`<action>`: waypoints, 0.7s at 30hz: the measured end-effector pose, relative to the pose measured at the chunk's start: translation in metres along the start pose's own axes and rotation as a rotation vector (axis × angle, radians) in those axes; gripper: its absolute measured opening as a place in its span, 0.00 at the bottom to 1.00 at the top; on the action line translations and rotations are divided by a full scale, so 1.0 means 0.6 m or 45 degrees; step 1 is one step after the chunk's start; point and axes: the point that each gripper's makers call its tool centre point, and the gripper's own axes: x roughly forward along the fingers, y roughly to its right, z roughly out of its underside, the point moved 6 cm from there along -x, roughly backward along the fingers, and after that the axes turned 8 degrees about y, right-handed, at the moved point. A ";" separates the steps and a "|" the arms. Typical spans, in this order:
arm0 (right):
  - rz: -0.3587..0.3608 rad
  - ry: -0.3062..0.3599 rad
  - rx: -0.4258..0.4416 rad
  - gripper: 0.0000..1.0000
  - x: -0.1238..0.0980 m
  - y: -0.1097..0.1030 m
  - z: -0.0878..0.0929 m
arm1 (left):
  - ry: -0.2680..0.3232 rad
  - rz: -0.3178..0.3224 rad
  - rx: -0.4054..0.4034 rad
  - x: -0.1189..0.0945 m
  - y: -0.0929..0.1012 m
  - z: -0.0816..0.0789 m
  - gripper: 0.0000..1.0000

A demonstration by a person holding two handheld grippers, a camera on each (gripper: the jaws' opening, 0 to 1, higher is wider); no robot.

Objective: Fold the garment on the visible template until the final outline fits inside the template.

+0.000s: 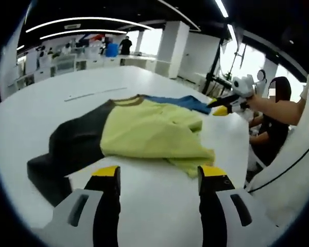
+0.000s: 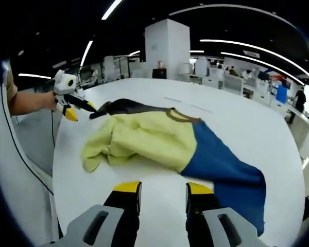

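On a white worktop [image 1: 159, 206] in an open-plan hall, a three-colour garment [image 1: 144, 131] lies rumpled just ahead of the left hand-held gripper [image 1: 159, 172], whose yellow-tipped jaws stand apart with nothing between them and clear of the cloth. Seen from that gripper, the garment's yellow-green middle is bunched and folded over itself, its black part spreads to the left and nearer the jaws, and its blue part shows beyond, toward the far right. The right hand-held gripper [image 1: 222, 109] hovers at the garment's far right edge beside the blue part; whether it is touching the cloth cannot be told there. In the right gripper view its own jaws [image 2: 164, 189] also stand parted and bare, just short of the garment [image 2: 170, 141], with the blue part [image 2: 226, 175] ahead to the right and the yellow-green heap ahead to the left. The left hand-held gripper [image 2: 77, 110] sits at the far left by the black part. A thin pale strip [image 1: 95, 94] lies on the worktop beyond the garment. Desks, white pillars, ceiling light strips and distant people ring the scene. No writing is legible.
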 end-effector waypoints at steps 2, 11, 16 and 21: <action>-0.010 -0.003 0.001 0.31 0.002 -0.003 0.002 | -0.004 0.006 0.000 0.001 0.002 0.002 0.57; -0.086 -0.029 -0.029 0.28 0.016 -0.030 0.010 | -0.044 0.048 0.011 0.012 0.012 0.020 0.55; -0.118 -0.049 -0.037 0.27 0.027 -0.043 0.017 | -0.066 0.074 0.013 0.019 0.022 0.029 0.53; -0.144 -0.073 -0.055 0.26 0.035 -0.053 0.025 | -0.082 0.106 0.029 0.028 0.032 0.035 0.51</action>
